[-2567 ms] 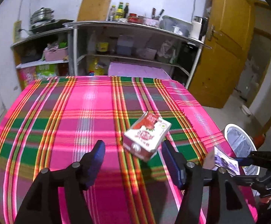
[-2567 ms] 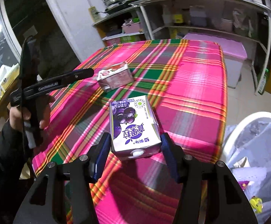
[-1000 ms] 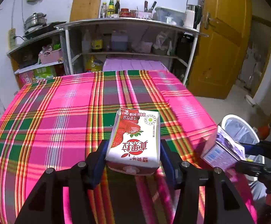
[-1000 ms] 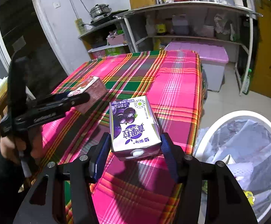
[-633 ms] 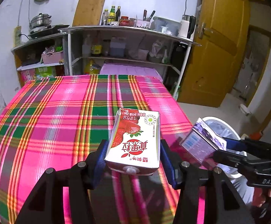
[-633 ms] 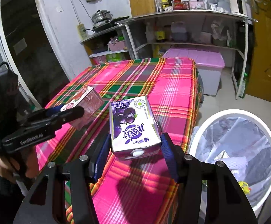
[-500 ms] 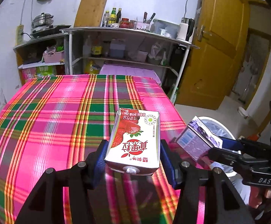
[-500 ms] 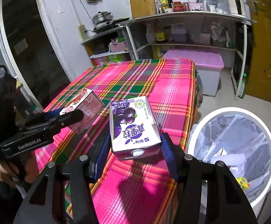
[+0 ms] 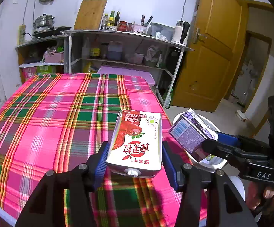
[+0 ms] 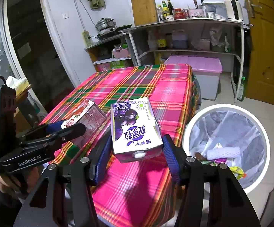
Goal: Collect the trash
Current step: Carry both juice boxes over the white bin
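Note:
My left gripper (image 9: 134, 162) is shut on a red strawberry milk carton (image 9: 137, 141) and holds it above the table's right side. My right gripper (image 10: 137, 156) is shut on a purple blueberry milk carton (image 10: 135, 128), held over the table's corner. In the left wrist view the purple carton (image 9: 190, 133) hangs in front of the white trash bin (image 9: 212, 165). In the right wrist view the bin (image 10: 225, 143) stands on the floor to the right, lined with a bag and holding some trash; the red carton (image 10: 86, 116) shows at left.
A table with a pink plaid cloth (image 9: 52, 117) fills the foreground. Metal shelves (image 9: 123, 47) with bottles and pots stand behind it, with a pink-lidded storage box (image 10: 201, 70) under them. A yellow door (image 9: 212, 56) is at right.
The left gripper closed on the red carton and lifted it off the table. Both grippers have carried their cartons rightward toward the bin.

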Action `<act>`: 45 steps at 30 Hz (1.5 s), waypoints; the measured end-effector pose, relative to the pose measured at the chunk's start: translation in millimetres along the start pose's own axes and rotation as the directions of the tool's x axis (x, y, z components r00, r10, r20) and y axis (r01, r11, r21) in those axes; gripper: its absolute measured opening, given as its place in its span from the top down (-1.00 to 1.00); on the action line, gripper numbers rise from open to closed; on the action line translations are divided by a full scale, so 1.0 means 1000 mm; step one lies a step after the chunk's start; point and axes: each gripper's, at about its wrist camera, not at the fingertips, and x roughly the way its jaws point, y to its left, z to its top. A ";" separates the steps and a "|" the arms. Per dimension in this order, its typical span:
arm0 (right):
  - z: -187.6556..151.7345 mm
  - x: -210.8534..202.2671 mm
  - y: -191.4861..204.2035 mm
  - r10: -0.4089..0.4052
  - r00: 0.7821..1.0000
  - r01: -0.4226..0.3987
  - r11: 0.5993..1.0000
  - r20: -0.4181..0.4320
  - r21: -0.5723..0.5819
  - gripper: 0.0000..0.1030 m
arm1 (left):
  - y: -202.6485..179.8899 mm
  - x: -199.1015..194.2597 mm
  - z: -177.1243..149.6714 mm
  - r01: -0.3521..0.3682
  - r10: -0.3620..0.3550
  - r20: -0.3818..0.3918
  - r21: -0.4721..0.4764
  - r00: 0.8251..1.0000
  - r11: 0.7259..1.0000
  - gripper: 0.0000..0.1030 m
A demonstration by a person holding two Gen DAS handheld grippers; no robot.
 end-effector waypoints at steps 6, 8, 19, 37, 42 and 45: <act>-0.008 -0.012 -0.005 -0.005 1.000 0.005 1.000 0.010 0.004 -0.08 | -0.014 -0.008 -0.006 0.009 -0.009 0.002 0.006 1.000 1.000 -0.05; -0.010 -0.016 -0.005 -0.007 1.000 0.007 1.000 0.014 0.005 -0.08 | -0.019 -0.010 -0.008 0.013 -0.014 0.002 0.010 1.000 1.000 -0.05; -0.014 -0.027 -0.018 -0.036 0.999 0.035 0.999 0.027 0.026 -0.08 | -0.034 -0.007 -0.008 0.036 -0.036 -0.005 0.019 0.999 0.999 -0.05; -0.017 -0.043 -0.068 -0.132 0.990 0.127 0.986 0.042 0.106 -0.08 | -0.081 0.030 0.007 0.102 -0.098 -0.036 0.113 0.995 0.988 -0.05; -0.019 -0.049 -0.086 -0.163 0.986 0.156 0.978 0.042 0.137 -0.08 | -0.097 0.042 0.010 0.126 -0.120 -0.047 0.147 0.992 0.981 -0.05; -0.021 -0.052 -0.095 -0.178 0.983 0.169 0.973 0.043 0.154 -0.08 | -0.106 0.050 0.011 0.140 -0.132 -0.056 0.161 0.990 0.977 -0.05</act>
